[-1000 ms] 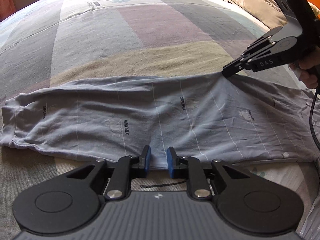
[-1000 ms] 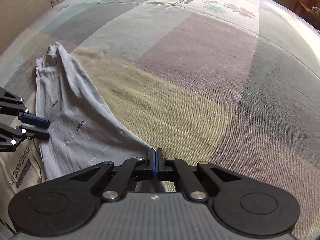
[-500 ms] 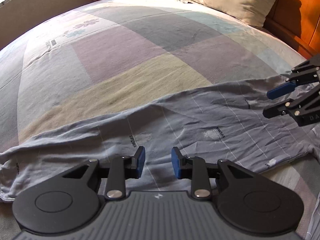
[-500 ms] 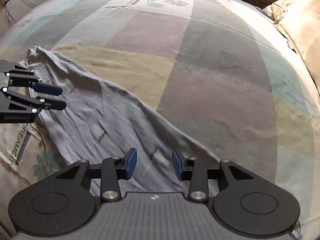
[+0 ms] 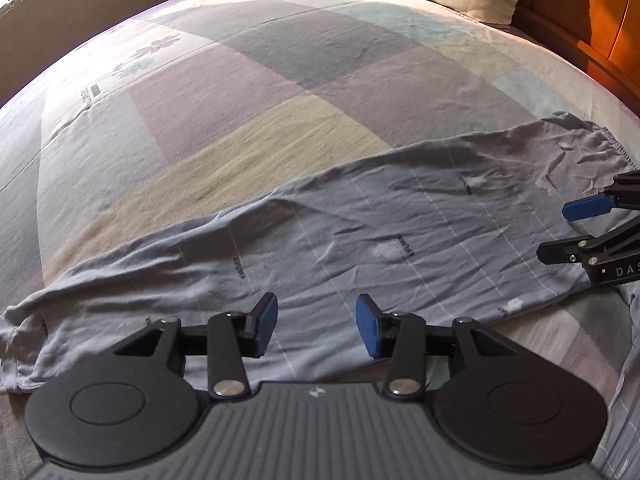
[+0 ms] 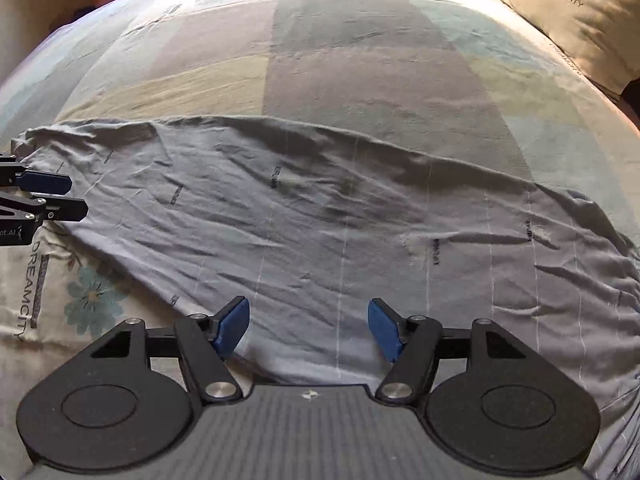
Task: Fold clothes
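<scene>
Left tongs [image 5: 316,330] and right tongs [image 6: 308,328] both gape, holding nothing, over the near edge of the grey trousers [image 5: 360,240], which lie lengthwise on the bed [image 5: 280,80]. Layers, apparently doubled, may separate if a pinch catches only the top one.

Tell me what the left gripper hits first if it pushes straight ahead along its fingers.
Probably the grey garment: the open left gripper points over its near edge, with nothing in between. Its height above the cloth is unclear.

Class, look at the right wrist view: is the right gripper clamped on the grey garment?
No. The right gripper has its jaws spread wide apart above the grey garment, with nothing held between them.
</scene>
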Action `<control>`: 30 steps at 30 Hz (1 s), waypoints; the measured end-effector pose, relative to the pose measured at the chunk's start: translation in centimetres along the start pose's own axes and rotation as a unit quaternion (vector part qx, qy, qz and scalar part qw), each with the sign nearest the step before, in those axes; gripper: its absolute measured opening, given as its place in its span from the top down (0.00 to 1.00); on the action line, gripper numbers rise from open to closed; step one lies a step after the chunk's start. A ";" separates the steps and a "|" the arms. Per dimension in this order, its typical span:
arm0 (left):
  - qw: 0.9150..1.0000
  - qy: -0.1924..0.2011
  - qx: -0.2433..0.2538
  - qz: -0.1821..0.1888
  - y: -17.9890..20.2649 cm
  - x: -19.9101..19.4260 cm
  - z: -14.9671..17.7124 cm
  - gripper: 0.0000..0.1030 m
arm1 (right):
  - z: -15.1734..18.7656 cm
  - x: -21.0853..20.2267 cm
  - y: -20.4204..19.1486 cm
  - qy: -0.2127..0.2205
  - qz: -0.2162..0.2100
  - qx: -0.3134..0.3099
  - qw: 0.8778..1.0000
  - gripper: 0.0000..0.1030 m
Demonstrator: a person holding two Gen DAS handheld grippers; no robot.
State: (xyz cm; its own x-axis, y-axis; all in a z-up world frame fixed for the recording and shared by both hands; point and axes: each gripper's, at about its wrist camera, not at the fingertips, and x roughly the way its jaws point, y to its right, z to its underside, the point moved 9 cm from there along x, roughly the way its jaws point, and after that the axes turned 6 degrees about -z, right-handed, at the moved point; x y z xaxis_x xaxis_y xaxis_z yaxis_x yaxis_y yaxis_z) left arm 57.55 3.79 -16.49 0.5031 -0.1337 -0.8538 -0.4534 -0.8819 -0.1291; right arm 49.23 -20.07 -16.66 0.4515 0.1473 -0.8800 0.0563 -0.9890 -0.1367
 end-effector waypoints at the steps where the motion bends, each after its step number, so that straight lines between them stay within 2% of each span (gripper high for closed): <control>1: 1.000 -0.003 -0.001 -0.003 0.6 0.7 -0.1 0.58 | -0.4 0.4 0.7 0.003 0.009 -0.001 1.000 0.31; 4: 0.999 -0.043 -0.014 -0.019 1.5 2.6 2.0 0.57 | 0.1 1.2 1.8 -0.008 0.007 -0.001 1.000 0.28; 5: 0.998 -0.031 -0.043 -0.018 1.2 2.1 2.5 0.56 | 0.7 0.9 1.5 -0.014 -0.003 -0.008 1.000 0.22; 7: 0.996 -0.058 -0.069 -0.014 0.8 1.4 3.6 0.54 | 2.0 0.5 1.0 -0.027 -0.023 -0.023 0.999 0.12; 8: 0.994 -0.072 -0.079 -0.013 0.7 1.1 4.1 0.54 | 2.7 0.2 0.7 -0.033 -0.033 -0.031 0.998 0.11; 9: 0.994 -0.086 -0.067 -0.017 0.8 0.7 4.0 0.54 | 3.0 0.0 0.6 -0.037 -0.044 -0.038 0.998 0.11; 11: 0.994 -0.097 -0.058 -0.011 1.2 0.2 2.4 0.56 | 2.7 -0.6 0.9 -0.035 -0.061 -0.048 0.996 0.13; 14: 0.995 -0.063 -0.057 0.047 3.3 -0.2 -2.6 0.55 | 1.1 -1.4 3.1 -0.001 -0.056 -0.028 0.998 0.13; 16: 0.990 -0.057 -0.077 0.102 5.9 1.1 -5.5 0.55 | 0.5 -1.4 5.0 0.007 -0.041 -0.014 0.999 0.13; 19: 0.976 -0.049 -0.105 0.184 9.8 2.8 -9.9 0.55 | 0.7 -1.6 6.8 0.013 -0.034 0.004 0.999 0.13; 22: 0.959 -0.069 -0.141 0.238 13.4 5.6 -11.4 0.55 | 1.0 -1.9 7.5 0.022 -0.034 0.000 0.999 0.12; 23: 0.954 -0.076 -0.146 0.251 14.4 6.4 -11.6 0.55 | 1.1 -1.9 7.6 0.023 -0.029 -0.002 0.999 0.12; 25: 0.953 -0.090 -0.142 0.252 15.4 7.9 -11.4 0.56 | 1.5 -1.7 8.1 0.024 -0.020 -0.001 1.000 0.12; 26: 0.953 -0.089 -0.142 0.251 15.3 8.3 -11.4 0.56 | 1.8 -1.4 8.4 0.019 -0.018 0.006 1.000 0.12; 28: 0.946 -0.085 -0.159 0.269 14.2 8.4 -11.5 0.51 | 2.2 -1.2 8.7 0.018 -0.010 0.011 1.000 0.11; 30: 0.951 -0.082 -0.158 0.254 12.0 8.5 -11.4 0.51 | 2.5 -1.1 8.9 0.021 -0.002 0.010 1.000 0.07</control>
State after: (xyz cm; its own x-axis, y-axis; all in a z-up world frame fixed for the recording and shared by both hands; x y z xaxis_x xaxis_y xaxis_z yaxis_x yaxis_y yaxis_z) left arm 64.79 -13.11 -19.58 0.1447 -0.5296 -0.8358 -0.3504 -0.8174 0.4573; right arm 47.03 -29.04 -18.07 0.4881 0.1509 -0.8596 0.0406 -0.9878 -0.1504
